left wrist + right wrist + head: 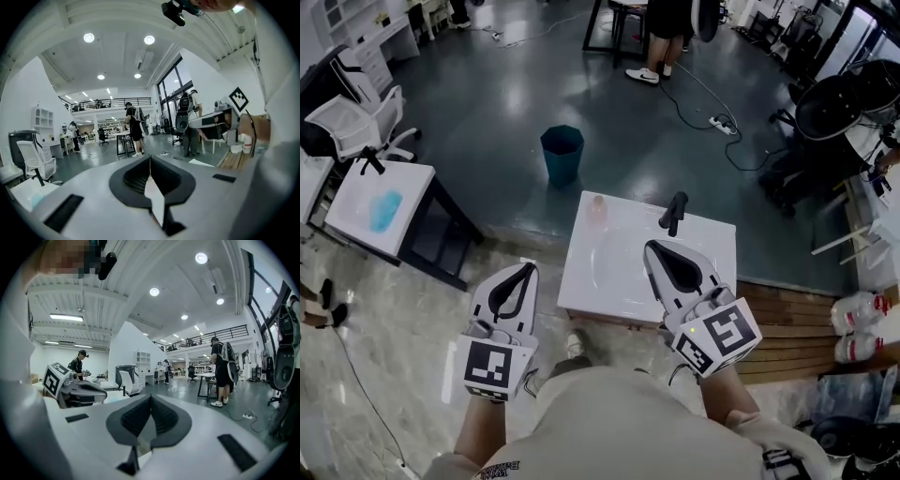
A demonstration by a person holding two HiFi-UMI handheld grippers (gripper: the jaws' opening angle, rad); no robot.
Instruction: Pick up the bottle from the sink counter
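A small pale pink bottle (pixel 596 208) stands at the far left of the white sink counter (pixel 623 286), with a black faucet (pixel 673 212) to its right. My right gripper (pixel 650 246) hovers over the counter's right part, shut with nothing in it, short of the bottle. To the left of the counter, over the floor, my left gripper (pixel 530 266) is also shut and holds nothing. The left gripper view looks out at the room over closed jaws (pixel 150 157). The right gripper view does the same (pixel 151 396). Neither of those views shows the bottle.
A blue bin (pixel 562 153) stands on the floor beyond the counter. A white table (pixel 356 220) and an office chair (pixel 356 117) are at the left. Wooden planks (pixel 787 328) lie at the right. A person (pixel 661 37) stands far off, near a power strip (pixel 722 124).
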